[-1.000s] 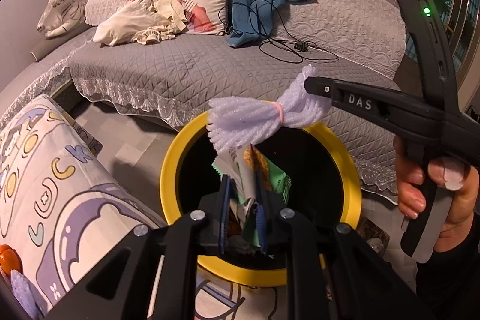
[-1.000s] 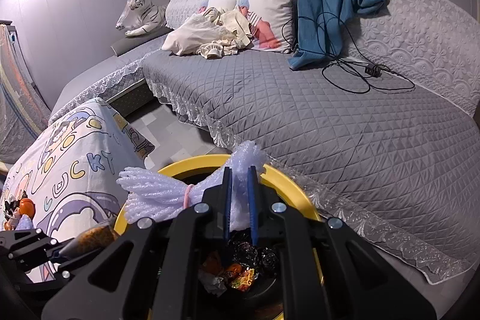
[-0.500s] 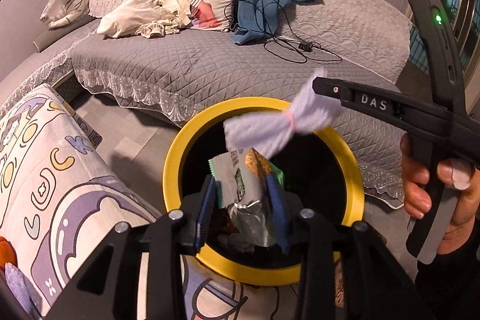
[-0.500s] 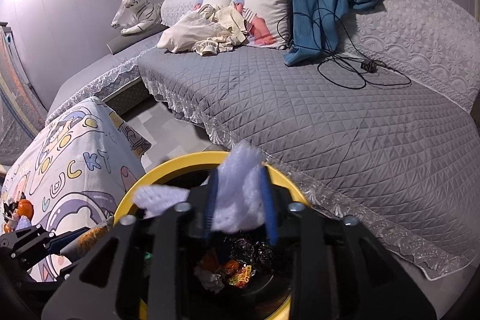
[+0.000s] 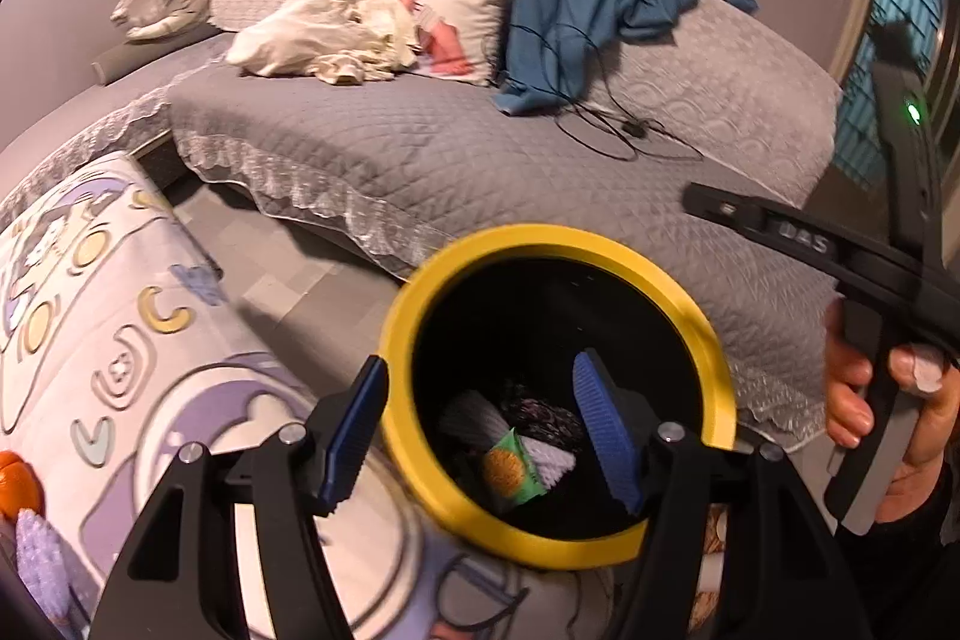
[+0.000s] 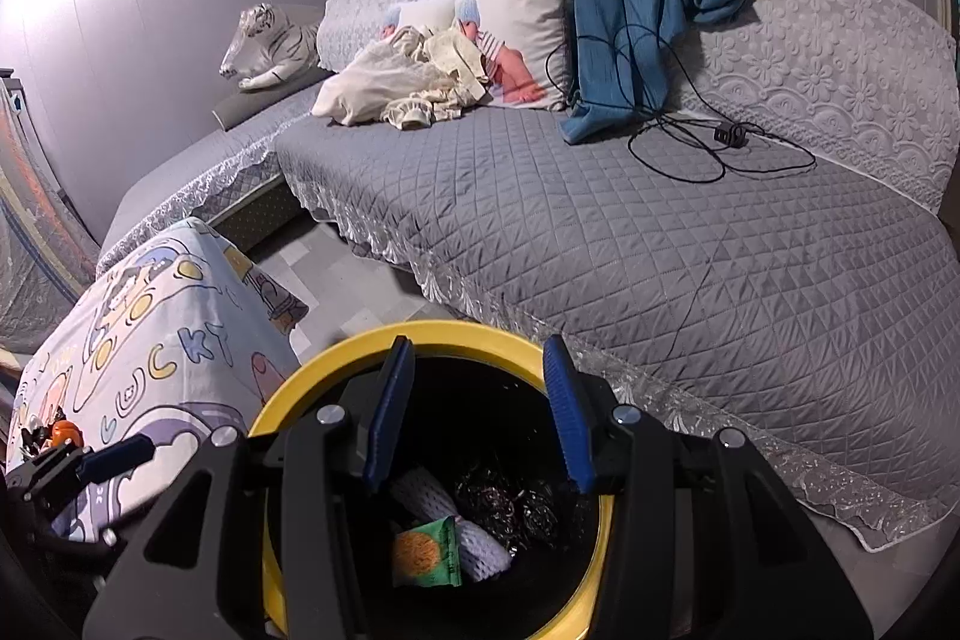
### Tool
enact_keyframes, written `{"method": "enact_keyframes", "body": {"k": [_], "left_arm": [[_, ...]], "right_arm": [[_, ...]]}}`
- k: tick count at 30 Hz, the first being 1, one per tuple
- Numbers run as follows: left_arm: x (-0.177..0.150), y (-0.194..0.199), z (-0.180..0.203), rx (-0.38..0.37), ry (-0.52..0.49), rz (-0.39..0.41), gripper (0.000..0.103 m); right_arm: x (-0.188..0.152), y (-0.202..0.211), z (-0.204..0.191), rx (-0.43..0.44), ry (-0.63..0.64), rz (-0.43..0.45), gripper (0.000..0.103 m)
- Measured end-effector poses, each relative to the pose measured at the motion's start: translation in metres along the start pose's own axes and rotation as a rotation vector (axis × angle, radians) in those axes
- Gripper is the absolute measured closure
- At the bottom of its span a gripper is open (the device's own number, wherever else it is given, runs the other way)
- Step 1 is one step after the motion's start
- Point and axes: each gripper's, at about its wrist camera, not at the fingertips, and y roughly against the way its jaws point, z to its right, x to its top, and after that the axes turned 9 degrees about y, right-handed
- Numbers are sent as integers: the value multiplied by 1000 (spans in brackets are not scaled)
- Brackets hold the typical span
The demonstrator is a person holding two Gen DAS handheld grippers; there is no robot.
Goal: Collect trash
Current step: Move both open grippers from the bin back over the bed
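**Both loads dropped into the yellow-rimmed bin**

Since the earlier frames, both grippers have let go: the white foam net that the right gripper (image 6: 477,418) pinched and the crumpled wrappers that the left gripper (image 5: 480,430) held now lie at the bottom of the bin (image 6: 456,331). Each pair of ribbed blue fingers stands spread wide with nothing between them.

Between and below the right gripper's fingers, the round bin shows a glossy yellow rim and a black interior. Inside lie the foam net (image 6: 480,544), a soft tubular white mesh, and a green snack packet (image 6: 427,553) printed with an orange disc, which rests against the net's near side. A dark, crinkled foil wrapper (image 6: 510,508) sits just beyond them.

From the left wrist view the same heap appears between the left fingers: the net (image 5: 549,460), the green packet (image 5: 510,469) and the dark wrapper (image 5: 543,415). The right gripper's black body (image 5: 810,250) crosses to the right of the fingers, held by the person's hand (image 5: 882,418).

Left of the fingers lies a cartoon-printed cloth (image 6: 156,340); beyond them is a grey quilted sofa cover (image 6: 600,232) with a lace edge.
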Motion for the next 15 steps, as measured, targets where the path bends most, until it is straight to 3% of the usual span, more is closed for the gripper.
{"method": "enact_keyframes", "body": {"k": [9,15], "left_arm": [[7,48,-63,116,90,93,41],[4,84,-104,203,150,146,35]], "right_arm": [[8,9,-36,59,69,22,58],[14,14,-76,143,131,40,54]]}}
